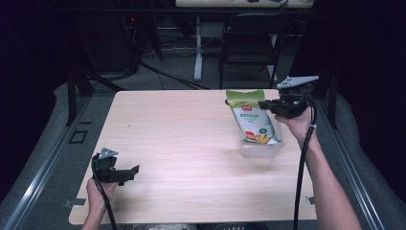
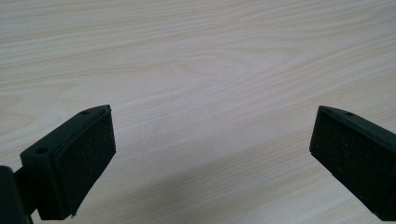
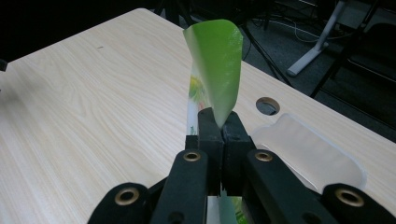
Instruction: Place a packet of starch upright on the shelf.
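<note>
Right tool [image 1: 262, 104] pinching green bag [image 1: 252, 116] near table [image 1: 182, 143] edge (left tool [image 1: 134, 169] spread, bare wood around).

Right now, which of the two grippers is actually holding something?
The right gripper: its jaws are shut on the top of the green packet, above the clear tray. The left gripper is open over bare table.

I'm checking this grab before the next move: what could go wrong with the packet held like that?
1. The right claw pinches only the thin top edge of the green packet, so it may slip or tear free.
2. The packet hangs over the clear container, which looks light; it could get knocked along the table.
</note>
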### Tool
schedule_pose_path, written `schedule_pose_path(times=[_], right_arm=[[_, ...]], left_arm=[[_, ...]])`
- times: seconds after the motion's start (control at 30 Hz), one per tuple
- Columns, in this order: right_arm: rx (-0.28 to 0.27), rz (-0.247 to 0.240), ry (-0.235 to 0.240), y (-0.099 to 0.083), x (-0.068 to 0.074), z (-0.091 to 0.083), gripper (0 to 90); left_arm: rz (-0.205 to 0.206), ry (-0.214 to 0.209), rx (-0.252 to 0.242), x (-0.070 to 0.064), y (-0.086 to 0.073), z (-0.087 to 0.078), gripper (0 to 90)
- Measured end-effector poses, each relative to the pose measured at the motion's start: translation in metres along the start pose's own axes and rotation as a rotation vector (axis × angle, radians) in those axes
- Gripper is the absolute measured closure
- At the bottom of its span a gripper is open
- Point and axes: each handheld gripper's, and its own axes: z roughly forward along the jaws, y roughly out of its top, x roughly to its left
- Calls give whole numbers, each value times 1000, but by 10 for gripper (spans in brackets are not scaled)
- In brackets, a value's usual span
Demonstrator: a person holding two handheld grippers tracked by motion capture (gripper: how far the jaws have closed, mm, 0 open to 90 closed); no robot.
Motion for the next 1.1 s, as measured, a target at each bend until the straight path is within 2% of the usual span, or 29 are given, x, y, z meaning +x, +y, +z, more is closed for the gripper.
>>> schedule_pose_path(times=[0.33, 0.57, 0.67, 0.87, 0.9, 0.93, 1.03, 1.1], right_arm=[[4, 10, 16, -12, -5, 11, 893], [32, 41, -7, -29, -15, 18, 891], [22, 58, -8, -34, -20, 15, 891], [32, 47, -35, -36, -20, 13, 889], [36, 42, -65, -38, -20, 12, 888], [36, 42, -65, -38, -20, 12, 888], [56, 45, -104, -44, -21, 11, 887], [53, 50, -105, -45, -22, 11, 886]], left_arm=[[6, -1, 4, -2, 1, 2, 3], [6, -1, 3, -1, 1, 1, 3], [6, 2, 4, -1, 1, 1, 3], [5, 4, 3, -1, 1, 1, 3], [6, 4, 2, -1, 1, 1, 3], [6, 4, 2, -1, 1, 1, 3], [3, 6, -1, 0, 1, 0, 3], [3, 6, -2, 0, 1, 0, 4]])
